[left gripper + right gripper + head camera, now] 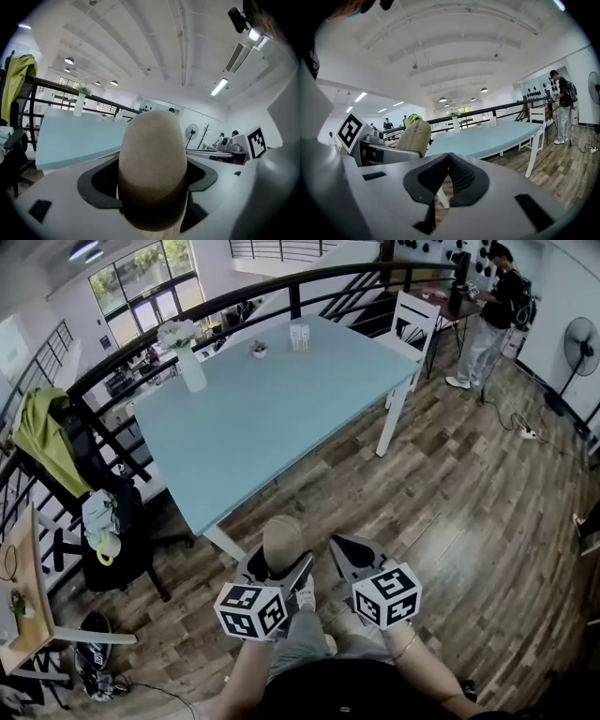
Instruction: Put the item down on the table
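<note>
The left gripper [284,568] is clenched on a tan, round-topped item [152,164], which stands upright between its jaws with its lower part in shadow. The item is in the air over the wooden floor [469,512], just short of the near edge of the pale blue table [281,418]. The right gripper [449,159] is beside it, jaws pressed together with nothing between them. Each gripper's cube bears black-and-white square markers, with no letters to read. Most of the tabletop is bare. A vase of flowers [190,367], a small pot [259,350] and a cup [299,337] stand near its far edges. A black chair [117,540] stands left of the near corner.
</note>
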